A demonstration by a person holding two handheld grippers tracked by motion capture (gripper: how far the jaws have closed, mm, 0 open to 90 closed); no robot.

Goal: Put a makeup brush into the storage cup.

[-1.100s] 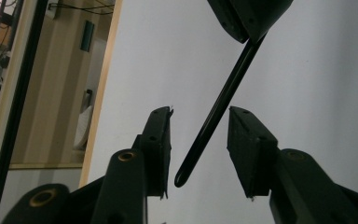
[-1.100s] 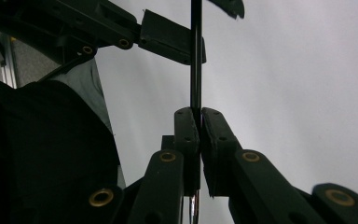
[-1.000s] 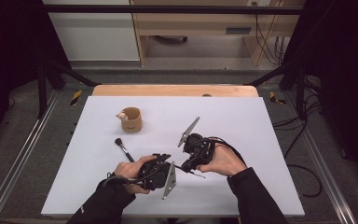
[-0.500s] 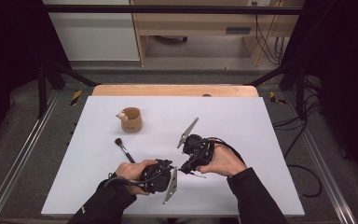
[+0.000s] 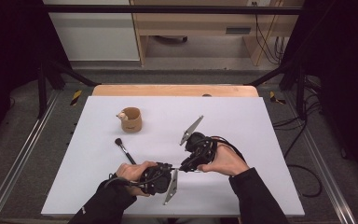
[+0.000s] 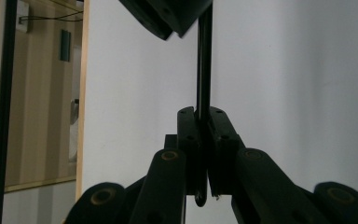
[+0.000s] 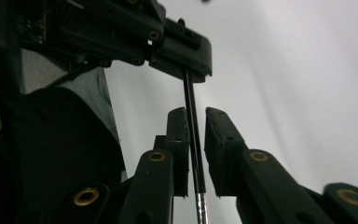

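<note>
A thin black stick (image 6: 204, 70) runs between my two grippers, low over the white table (image 5: 261, 140). My left gripper (image 6: 204, 116) is shut on one end of it; in the high view that gripper (image 5: 173, 169) points right. My right gripper (image 7: 196, 114) stands with its jaws a little apart around the same stick (image 7: 192, 121), which lies against one pad (image 7: 179, 135). From above, the right gripper (image 5: 186, 165) reaches down-left toward the left one. The stick's lower end (image 7: 199, 210) looks silvery.
A black brush (image 5: 123, 150) lies on the table left of the hands. A brown cup (image 5: 131, 120) with something pale at its rim stands beyond it. A wooden strip (image 5: 175, 90) edges the table's far side, with metal rails on both sides.
Both hands have stayed close together near the front of the table. The left gripper has shifted slightly toward the near edge. The brush and cup have not moved.
</note>
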